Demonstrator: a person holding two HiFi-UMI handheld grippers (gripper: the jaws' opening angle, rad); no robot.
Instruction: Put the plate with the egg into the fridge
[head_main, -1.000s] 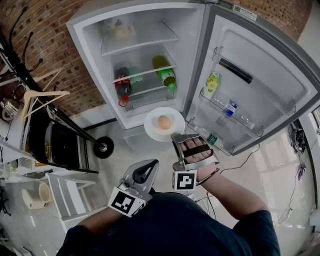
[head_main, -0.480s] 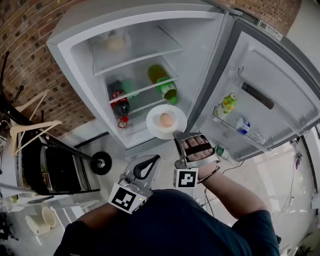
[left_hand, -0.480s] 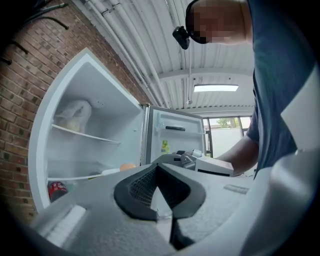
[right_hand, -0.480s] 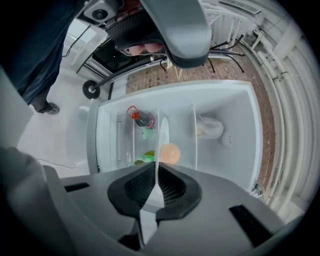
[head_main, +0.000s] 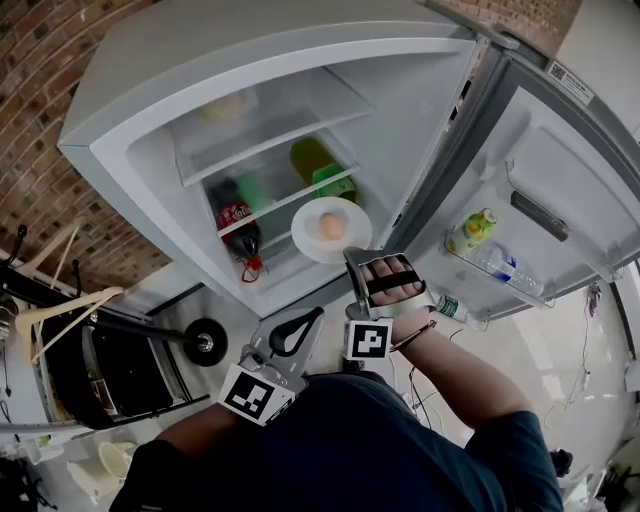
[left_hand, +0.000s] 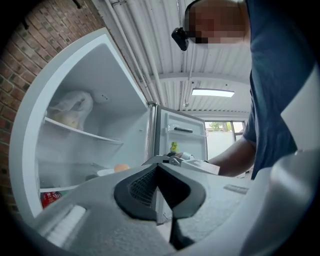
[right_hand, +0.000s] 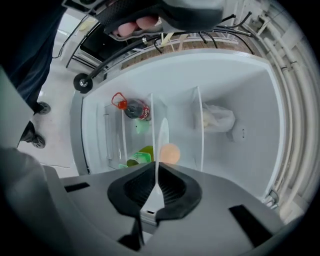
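A white plate (head_main: 308, 238) with a brown egg (head_main: 331, 227) on it hangs level in front of the open fridge (head_main: 130, 150), at the height of its middle shelf. My right gripper (head_main: 352, 260) is shut on the plate's near rim. In the right gripper view the plate (right_hand: 161, 131) runs edge-on out of the jaws, with the egg (right_hand: 170, 153) beside it. My left gripper (head_main: 310, 318) is low and to the left, near the person's body, shut with nothing in it. The left gripper view shows the closed jaws (left_hand: 157, 169) and, beyond them, the egg (left_hand: 121, 168).
A cola bottle (head_main: 235, 218) and a green bottle (head_main: 322, 170) lie on the fridge shelves, and a pale bag (head_main: 225, 105) sits on the top shelf. The door (head_main: 570, 190) stands open at the right with bottles (head_main: 472, 230) in its rack. A clothes rack (head_main: 60, 310) and a black wheel (head_main: 205, 343) stand at the left.
The person has stepped closer to the fridge. The right gripper has carried the plate and egg up and forward, to the fridge opening. The left gripper stays low and shut.
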